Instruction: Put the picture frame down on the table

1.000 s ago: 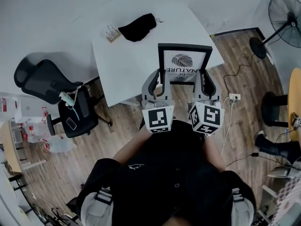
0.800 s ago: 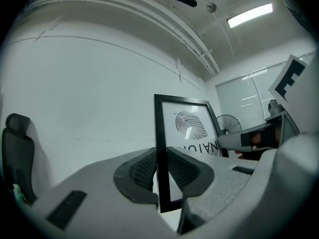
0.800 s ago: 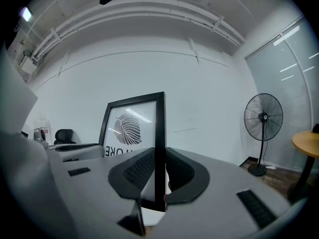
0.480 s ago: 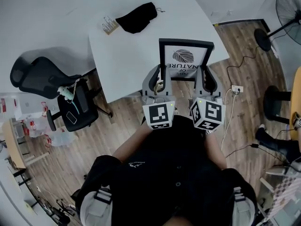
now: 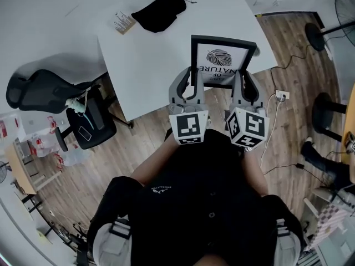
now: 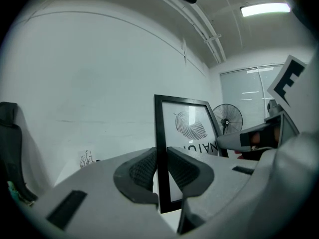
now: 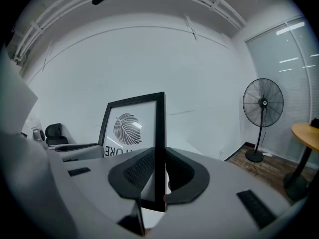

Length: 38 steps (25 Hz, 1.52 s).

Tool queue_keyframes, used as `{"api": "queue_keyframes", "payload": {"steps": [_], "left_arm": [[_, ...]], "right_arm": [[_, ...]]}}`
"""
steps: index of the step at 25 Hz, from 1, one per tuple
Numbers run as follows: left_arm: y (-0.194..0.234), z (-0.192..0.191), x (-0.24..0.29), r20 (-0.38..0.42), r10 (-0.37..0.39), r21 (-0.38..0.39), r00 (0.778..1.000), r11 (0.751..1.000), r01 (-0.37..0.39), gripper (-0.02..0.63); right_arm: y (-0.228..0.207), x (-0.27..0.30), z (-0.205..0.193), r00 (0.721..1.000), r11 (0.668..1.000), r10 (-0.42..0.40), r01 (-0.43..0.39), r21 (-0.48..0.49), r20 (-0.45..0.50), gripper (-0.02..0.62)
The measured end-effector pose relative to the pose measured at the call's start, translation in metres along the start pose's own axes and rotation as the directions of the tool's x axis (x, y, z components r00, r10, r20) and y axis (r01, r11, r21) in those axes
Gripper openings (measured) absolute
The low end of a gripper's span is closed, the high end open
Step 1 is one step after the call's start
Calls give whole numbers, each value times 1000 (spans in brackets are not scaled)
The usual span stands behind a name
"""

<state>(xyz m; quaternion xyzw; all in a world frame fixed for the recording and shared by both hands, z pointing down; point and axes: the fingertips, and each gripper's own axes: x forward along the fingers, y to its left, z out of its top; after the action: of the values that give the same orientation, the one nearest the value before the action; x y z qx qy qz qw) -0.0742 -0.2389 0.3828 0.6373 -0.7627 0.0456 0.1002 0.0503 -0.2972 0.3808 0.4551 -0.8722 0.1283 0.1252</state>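
Observation:
A black picture frame with a leaf print and lettering is held upright over the near right corner of the white table. My left gripper is shut on the frame's left edge. On the opposite side, my right gripper is shut on the right edge. In both gripper views the black rail runs straight up between the ribbed pads. The frame's bottom edge is hidden behind the grippers, so I cannot tell whether it touches the table.
A black cloth and a small printed card lie at the table's far side. A black office chair stands left of the table. Standing fan, cables and a power strip occupy the wooden floor at right.
Both grippers and the frame have moved a little forward over the table's corner, and the head view has shifted. The grip on the frame is unchanged.

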Motion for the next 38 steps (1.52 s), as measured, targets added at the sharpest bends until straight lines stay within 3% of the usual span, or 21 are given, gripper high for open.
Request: {"api": "queue_keyframes", "payload": {"steps": [9,19,34,38], "left_arm": [[20,-30,62,-100,-31,9,995,999,33,71],[43,-80,120,-248,-62,-22,967,998,59,71],[66,-166,172,-472,-89,-81,877,995,57,71],[70,-188,183,-526,-106,-107,844,993,58,71]], "right_arm": [[-9,65,-25,995,999,-22,26,45,-101,66],[-16,130,-69,970,994,-37,60,87,-242,66],[-23,193,-147,891,984,-31,107,144,-454,66],[-25,207,-166,865,980,-24,119,157,-501,66]]}}
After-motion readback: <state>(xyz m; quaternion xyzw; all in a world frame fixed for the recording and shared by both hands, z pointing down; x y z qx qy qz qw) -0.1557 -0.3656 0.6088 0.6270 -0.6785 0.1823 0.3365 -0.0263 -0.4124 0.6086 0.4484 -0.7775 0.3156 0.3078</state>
